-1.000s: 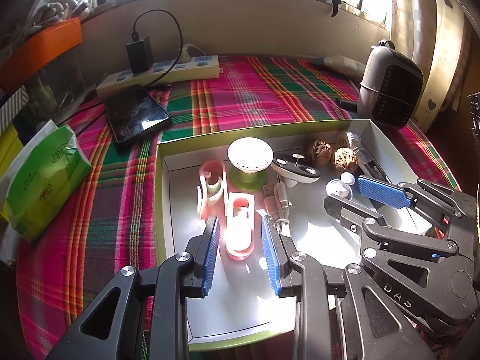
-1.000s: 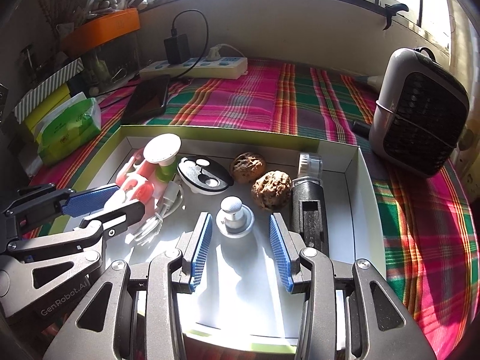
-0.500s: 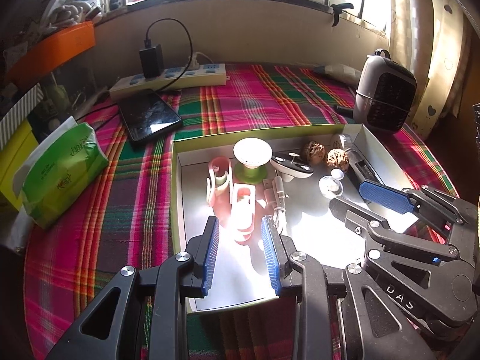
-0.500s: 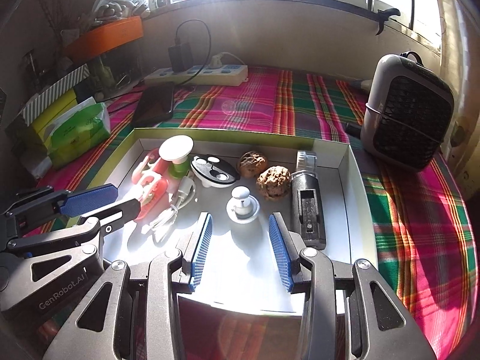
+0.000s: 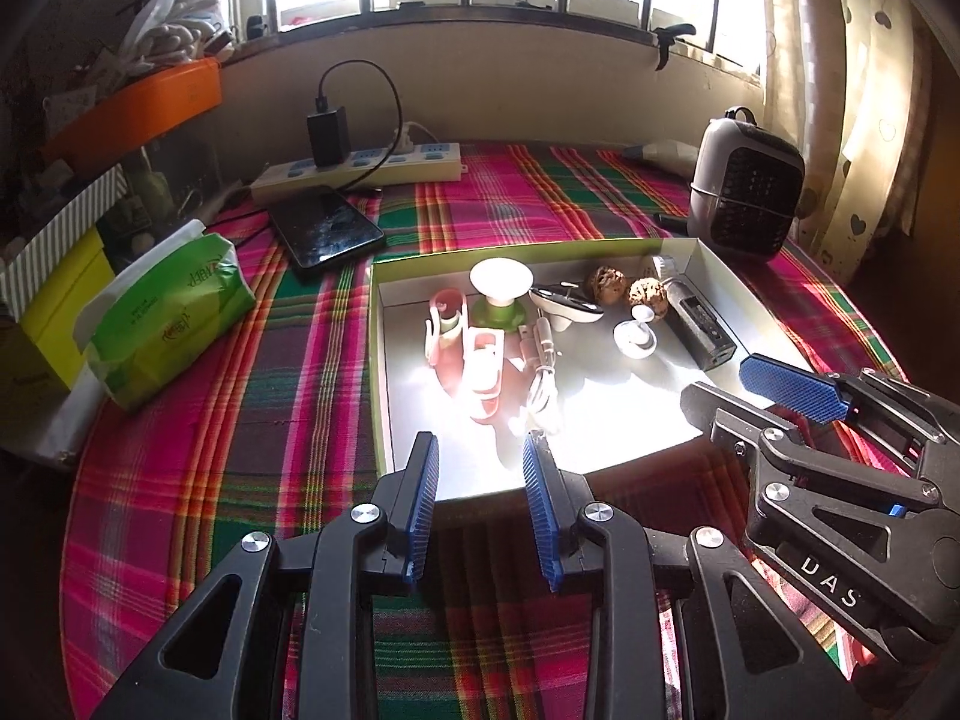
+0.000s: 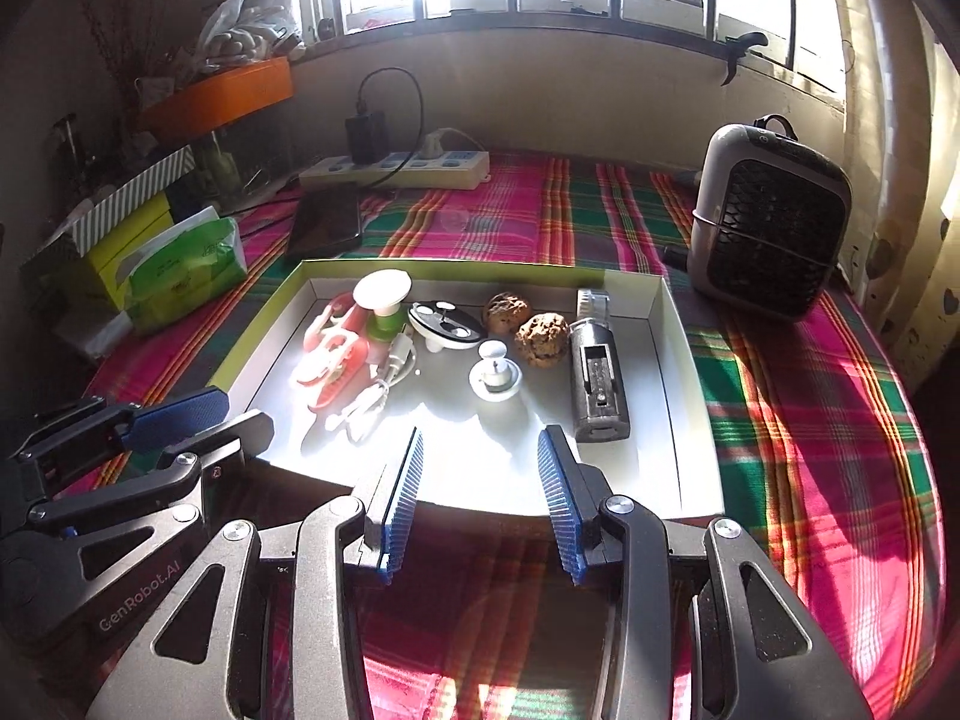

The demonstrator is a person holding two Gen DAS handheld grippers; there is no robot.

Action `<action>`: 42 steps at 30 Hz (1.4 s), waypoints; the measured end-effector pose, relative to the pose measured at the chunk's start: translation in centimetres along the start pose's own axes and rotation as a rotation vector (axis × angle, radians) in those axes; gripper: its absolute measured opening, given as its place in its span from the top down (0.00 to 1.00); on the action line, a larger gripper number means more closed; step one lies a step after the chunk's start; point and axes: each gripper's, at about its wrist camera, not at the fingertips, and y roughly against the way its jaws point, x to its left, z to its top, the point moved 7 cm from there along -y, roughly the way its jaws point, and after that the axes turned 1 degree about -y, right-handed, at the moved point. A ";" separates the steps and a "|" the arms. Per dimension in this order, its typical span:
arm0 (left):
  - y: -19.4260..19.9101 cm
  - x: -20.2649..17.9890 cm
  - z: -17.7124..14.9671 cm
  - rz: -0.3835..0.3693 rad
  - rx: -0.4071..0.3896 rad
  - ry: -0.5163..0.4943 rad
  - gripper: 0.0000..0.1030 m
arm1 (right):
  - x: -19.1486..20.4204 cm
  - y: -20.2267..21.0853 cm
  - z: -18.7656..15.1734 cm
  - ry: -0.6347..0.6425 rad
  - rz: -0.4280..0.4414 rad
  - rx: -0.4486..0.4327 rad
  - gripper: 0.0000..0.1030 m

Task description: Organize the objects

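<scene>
Tray (image 6: 684, 360) holds two walnuts (image 6: 543, 339), two pink clips (image 6: 336, 360).

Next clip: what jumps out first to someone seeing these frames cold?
The sunlit shallow white tray on the bright plaid tablecloth, holding small items: pink clips at its left, two walnuts mid-back, a dark grey device along its right wall. Both grippers hover open and empty at the tray's near edge, left gripper and right gripper. A grey fan heater stands right of the tray.
</scene>
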 end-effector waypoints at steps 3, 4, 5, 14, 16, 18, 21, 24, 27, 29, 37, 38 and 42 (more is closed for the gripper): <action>0.8 -0.1 -0.4 -0.009 -0.006 0.003 0.74 | 0.2 0.8 -0.6 -0.001 -0.004 -0.007 0.60; 1.1 -0.1 -0.6 0.001 -0.011 0.002 0.74 | 0.2 1.1 -0.8 -0.005 -0.005 -0.009 0.60; 1.4 -0.2 -0.8 0.010 -0.019 -0.004 0.74 | 0.2 1.3 -1.0 -0.009 -0.006 -0.011 0.60; 1.7 -0.8 -3.1 -0.003 0.012 -0.008 0.74 | 0.1 1.9 -3.3 -0.020 -0.010 0.008 0.58; 1.5 -0.9 -3.7 -0.004 0.025 -0.005 0.74 | 0.0 1.8 -4.0 -0.025 -0.015 0.021 0.57; 1.3 -0.9 -4.4 0.009 0.046 -0.001 0.74 | -0.1 1.6 -4.6 -0.030 -0.019 0.035 0.56; 0.8 -1.1 -5.5 0.004 0.074 0.002 0.74 | -0.4 1.3 -5.3 -0.038 -0.030 0.058 0.56; 0.5 -1.3 -6.2 0.002 0.090 0.007 0.73 | -0.6 1.2 -5.9 -0.045 -0.041 0.074 0.56; 0.6 -1.5 -6.3 0.008 0.079 0.008 0.72 | -0.9 1.1 -6.3 -0.055 -0.035 0.088 0.56; 0.6 -1.5 -6.3 0.014 0.076 0.011 0.71 | -1.0 1.1 -6.5 -0.049 -0.049 0.095 0.55; 0.7 -1.7 -6.4 0.055 0.059 0.027 0.71 | -1.2 1.1 -6.8 -0.038 -0.090 0.108 0.47; 0.7 -1.7 -6.4 0.052 0.059 0.032 0.71 | -1.4 1.1 -6.9 -0.044 -0.090 0.109 0.44; 0.7 -1.6 -6.4 0.051 0.059 0.033 0.71 | -1.4 1.1 -6.9 -0.047 -0.092 0.110 0.43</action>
